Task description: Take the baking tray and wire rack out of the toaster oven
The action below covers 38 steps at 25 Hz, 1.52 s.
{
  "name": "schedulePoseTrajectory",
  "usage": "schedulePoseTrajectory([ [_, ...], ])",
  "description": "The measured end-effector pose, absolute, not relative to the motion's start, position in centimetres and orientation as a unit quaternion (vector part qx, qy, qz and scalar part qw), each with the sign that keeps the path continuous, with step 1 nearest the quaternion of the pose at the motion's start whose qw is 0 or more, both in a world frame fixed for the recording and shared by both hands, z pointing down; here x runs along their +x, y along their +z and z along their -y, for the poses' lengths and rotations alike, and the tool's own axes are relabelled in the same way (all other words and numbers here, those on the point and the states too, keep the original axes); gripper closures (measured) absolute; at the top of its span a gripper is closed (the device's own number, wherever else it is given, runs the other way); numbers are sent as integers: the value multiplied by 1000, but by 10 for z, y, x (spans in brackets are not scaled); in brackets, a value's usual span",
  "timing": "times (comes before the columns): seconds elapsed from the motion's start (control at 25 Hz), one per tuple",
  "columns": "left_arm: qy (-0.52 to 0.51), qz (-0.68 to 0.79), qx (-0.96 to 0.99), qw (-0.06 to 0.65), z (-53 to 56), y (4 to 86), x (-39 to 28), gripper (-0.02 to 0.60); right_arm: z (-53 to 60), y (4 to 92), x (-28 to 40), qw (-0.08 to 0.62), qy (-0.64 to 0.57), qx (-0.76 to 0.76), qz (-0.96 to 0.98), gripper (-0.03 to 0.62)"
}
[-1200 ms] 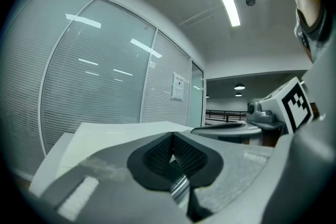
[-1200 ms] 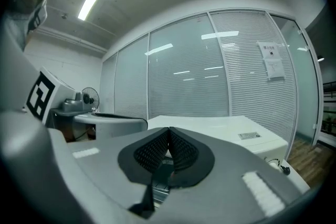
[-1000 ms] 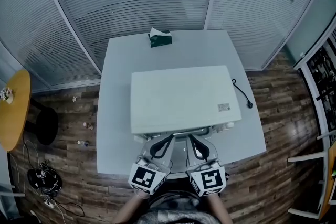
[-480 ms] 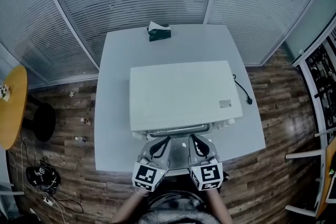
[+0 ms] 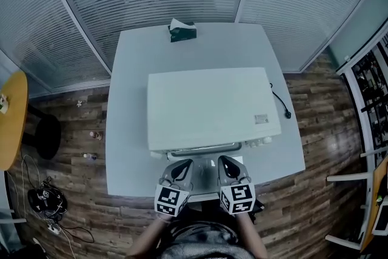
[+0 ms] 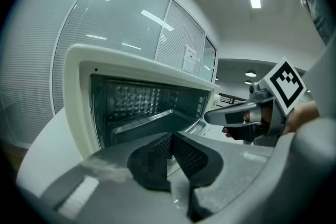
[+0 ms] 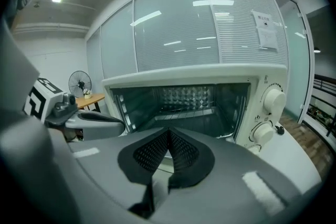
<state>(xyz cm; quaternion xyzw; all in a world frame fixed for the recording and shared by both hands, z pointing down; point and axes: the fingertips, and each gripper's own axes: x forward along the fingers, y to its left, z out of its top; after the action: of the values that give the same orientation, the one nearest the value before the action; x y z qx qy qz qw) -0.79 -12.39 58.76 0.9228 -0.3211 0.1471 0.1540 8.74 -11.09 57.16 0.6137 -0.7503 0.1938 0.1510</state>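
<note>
A white toaster oven (image 5: 209, 106) stands on the white table (image 5: 127, 130) with its door (image 5: 206, 174) folded down toward me. Its dark cavity (image 7: 184, 105) is open to both gripper views. Inside, a wire rack (image 7: 181, 112) spans the cavity, with a tray-like floor (image 6: 142, 122) under it; I cannot separate the two clearly. My left gripper (image 5: 182, 165) and right gripper (image 5: 227, 162) hover side by side just in front of the opening, over the door. Both are shut, pads together, with nothing seen between them. The left gripper view shows the right gripper (image 6: 210, 117) beside it.
Two white knobs (image 7: 273, 98) sit on the oven's right front panel. A dark tissue box (image 5: 182, 31) stands at the table's far edge and a black power cord (image 5: 280, 103) trails off to the right. A yellow round table (image 5: 9, 118) stands far left.
Both grippers have sunk and drawn back toward me from the oven's upper front. The door between them now lies lower and further open.
</note>
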Motion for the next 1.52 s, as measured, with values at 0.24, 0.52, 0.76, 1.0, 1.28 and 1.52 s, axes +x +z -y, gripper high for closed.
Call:
schedulePoseTrajectory([
  [0.24,172,328,912,177,123,618,-16,578,109,594,88,156,233,605,746,592],
  [0.52,185,333,904,192,121,639,-19,578,107,610,89,154,262,598,742,591],
  [0.76,135,357,885,265,123,648,-27,577,106,625,94,111,340,593,721,591],
  [1.0,21,353,813,462,117,671,-32,452,102,643,100,3,456,576,678,495],
  [1.28,-176,366,673,619,143,685,-44,400,111,651,121,-102,509,584,624,405],
  [1.52,-180,364,670,622,155,697,-44,400,126,656,130,-131,515,590,608,408],
])
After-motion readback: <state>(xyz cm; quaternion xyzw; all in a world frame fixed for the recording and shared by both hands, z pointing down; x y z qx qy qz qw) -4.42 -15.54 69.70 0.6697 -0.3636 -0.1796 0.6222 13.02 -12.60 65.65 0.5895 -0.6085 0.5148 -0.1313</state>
